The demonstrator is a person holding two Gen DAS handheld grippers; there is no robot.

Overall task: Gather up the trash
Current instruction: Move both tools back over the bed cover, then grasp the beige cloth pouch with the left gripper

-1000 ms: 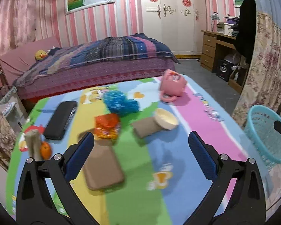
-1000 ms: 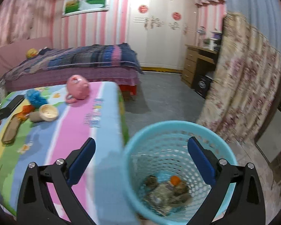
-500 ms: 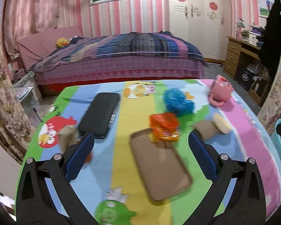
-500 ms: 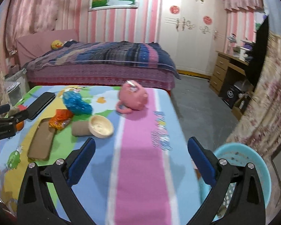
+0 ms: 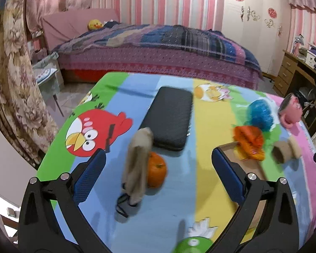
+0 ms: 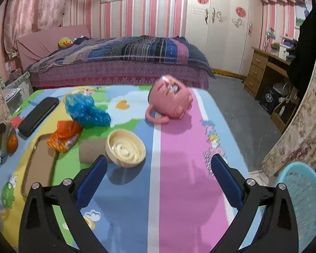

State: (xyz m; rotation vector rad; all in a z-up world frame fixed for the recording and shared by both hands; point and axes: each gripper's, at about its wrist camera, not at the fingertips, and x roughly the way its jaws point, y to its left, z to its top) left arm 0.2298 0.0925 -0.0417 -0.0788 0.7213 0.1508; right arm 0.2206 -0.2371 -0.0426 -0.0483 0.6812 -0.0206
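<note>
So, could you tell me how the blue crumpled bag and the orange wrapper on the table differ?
The blue crumpled bag is puffier and plain, lying wholly on the cloth; the orange wrapper is flatter, printed, and overlaps the brown tray's corner. The blue one lies farther from the right gripper. Both are crinkly plastic, close together, ungripped.

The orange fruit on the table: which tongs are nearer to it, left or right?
Left. The left tongs hang open just before the orange fruit, which sits between their fingers. The right tongs are far across the table, by the cream lid.
</note>
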